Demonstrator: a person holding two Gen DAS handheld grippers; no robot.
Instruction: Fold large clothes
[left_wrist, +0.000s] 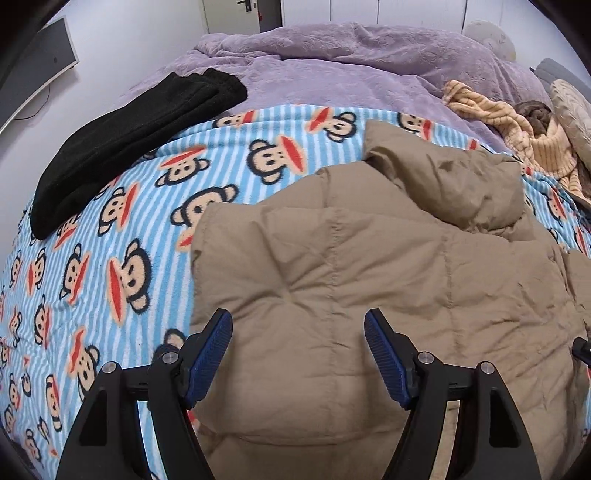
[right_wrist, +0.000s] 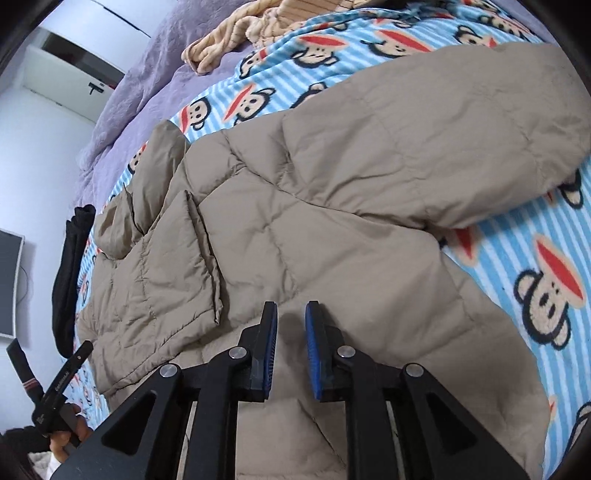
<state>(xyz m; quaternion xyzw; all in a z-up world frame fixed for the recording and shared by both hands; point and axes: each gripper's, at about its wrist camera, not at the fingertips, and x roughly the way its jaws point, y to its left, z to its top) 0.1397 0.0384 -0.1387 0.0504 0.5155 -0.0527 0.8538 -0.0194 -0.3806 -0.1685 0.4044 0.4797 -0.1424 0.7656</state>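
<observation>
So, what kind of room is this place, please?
Most likely a bedroom: the tan puffer jacket lies on a bed with a monkey-print blanket and purple duvet, and a door stands behind.

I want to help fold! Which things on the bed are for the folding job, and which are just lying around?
For the job:
- tan puffy jacket
- left tool, open above it
- right tool, slightly open above it

Just lying about:
- folded black garment
- striped beige clothes
- purple blanket
- monkey blanket underneath

tan puffer jacket (left_wrist: 369, 258), prob. half-folded
</observation>
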